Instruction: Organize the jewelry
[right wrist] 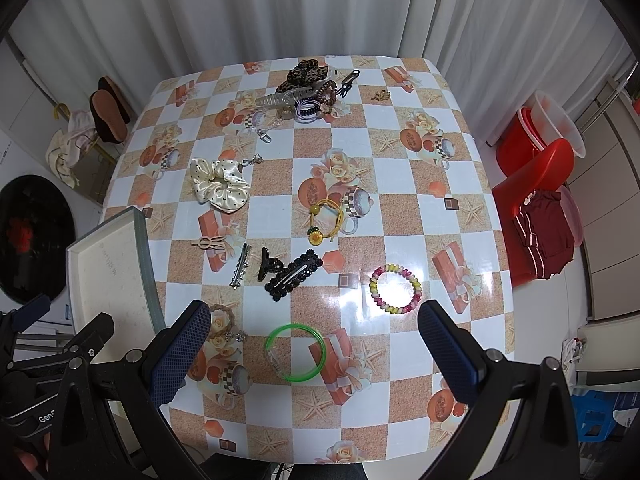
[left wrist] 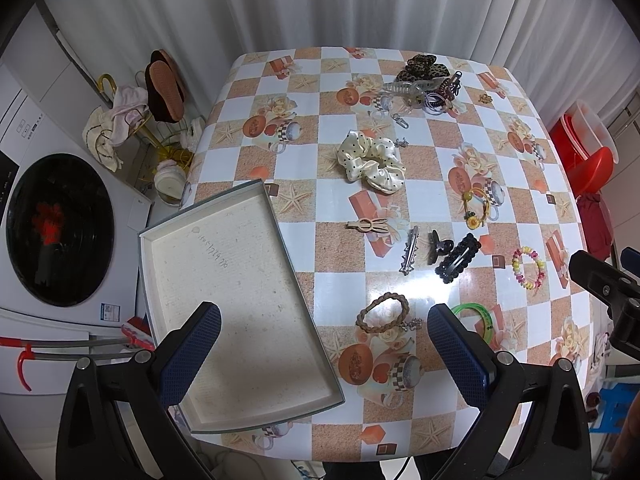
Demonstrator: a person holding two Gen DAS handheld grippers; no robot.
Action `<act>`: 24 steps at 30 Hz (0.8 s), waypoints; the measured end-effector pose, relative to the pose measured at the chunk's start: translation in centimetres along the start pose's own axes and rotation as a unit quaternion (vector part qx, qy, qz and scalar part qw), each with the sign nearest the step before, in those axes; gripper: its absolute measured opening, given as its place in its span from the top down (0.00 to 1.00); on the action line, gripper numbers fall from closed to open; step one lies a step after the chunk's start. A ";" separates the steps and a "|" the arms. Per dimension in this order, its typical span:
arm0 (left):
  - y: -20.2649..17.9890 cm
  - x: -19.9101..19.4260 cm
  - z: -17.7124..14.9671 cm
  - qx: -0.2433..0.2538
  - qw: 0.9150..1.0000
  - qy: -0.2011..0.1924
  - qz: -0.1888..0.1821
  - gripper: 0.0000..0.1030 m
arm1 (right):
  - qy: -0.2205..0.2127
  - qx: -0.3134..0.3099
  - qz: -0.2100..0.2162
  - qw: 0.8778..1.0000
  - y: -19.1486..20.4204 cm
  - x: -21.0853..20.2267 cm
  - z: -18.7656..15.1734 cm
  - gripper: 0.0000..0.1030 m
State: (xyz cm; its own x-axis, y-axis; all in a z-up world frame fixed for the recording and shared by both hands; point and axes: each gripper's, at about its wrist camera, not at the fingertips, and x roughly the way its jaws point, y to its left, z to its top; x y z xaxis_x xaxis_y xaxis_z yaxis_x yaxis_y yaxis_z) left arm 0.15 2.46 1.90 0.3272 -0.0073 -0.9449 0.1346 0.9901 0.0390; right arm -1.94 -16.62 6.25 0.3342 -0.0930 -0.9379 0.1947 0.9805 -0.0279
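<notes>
From the left wrist, the left hand-held gripper (left wrist: 324, 344) hangs with jaws wide apart and empty over the near edge of the tabletop (left wrist: 440, 152), above the empty tray (left wrist: 240, 288) at the left edge. The braided band (left wrist: 382, 314) lies just right of the tray; the scrunchie (left wrist: 372, 160) sits further back. From the right wrist, the right hand-held gripper (right wrist: 314, 344) is likewise spread and empty, with the green bangle (right wrist: 296, 352) lying between its fingers on the tabletop and the bead bracelet (right wrist: 396, 289) just beyond. The bangle looks light, stiff and slick, so pinching across its rim seems safest; the bracelet probably flexes.
</notes>
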 end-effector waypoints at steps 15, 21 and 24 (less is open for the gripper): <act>-0.1 0.1 0.1 -0.001 1.000 0.001 0.000 0.00 | 0.000 -0.001 0.000 1.000 0.0 0.0 0.0 0.00; -0.1 0.1 0.1 0.000 1.000 0.001 0.001 0.00 | 0.000 0.000 -0.001 1.000 0.0 0.1 0.0 0.00; -0.1 0.0 0.1 0.000 1.000 0.002 0.001 0.00 | 0.000 0.000 -0.001 1.000 0.0 0.1 0.0 0.00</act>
State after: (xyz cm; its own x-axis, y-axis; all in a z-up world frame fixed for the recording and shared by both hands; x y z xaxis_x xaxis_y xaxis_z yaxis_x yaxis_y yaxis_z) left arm 0.21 2.39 1.90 0.3245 -0.0057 -0.9459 0.1344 0.9901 0.0401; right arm -1.84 -16.63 6.14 0.3332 -0.0939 -0.9382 0.1951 0.9804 -0.0289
